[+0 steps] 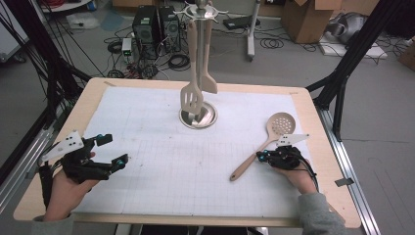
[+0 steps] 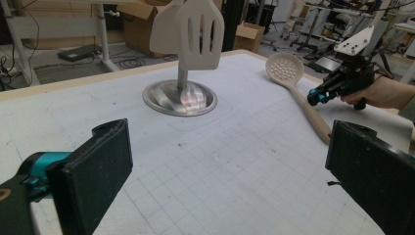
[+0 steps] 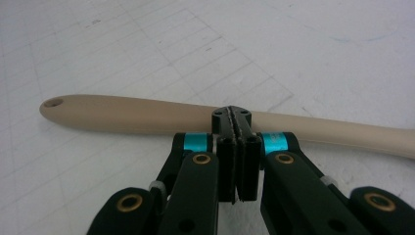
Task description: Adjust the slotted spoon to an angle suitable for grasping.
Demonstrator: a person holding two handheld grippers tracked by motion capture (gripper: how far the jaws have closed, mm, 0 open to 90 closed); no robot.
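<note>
Skimmer spoon (image 1: 268, 143) lies flat on the surface (image 1: 161, 196), right side, bowl pointing away, handle end toward the middle. Right gripper (image 3: 237, 119) sits at mid-handle with fingers closed flat on each other, tips against the handle's near side; nothing gripped. Left gripper (image 1: 108, 149) rests well apart on the left, fingers wide open, empty. Rack (image 1: 198, 111) at centre rear already carries a slotted turner (image 1: 191, 98) and a spatula (image 1: 207, 81). My read: skimmer not yet grasped or hung.
</note>
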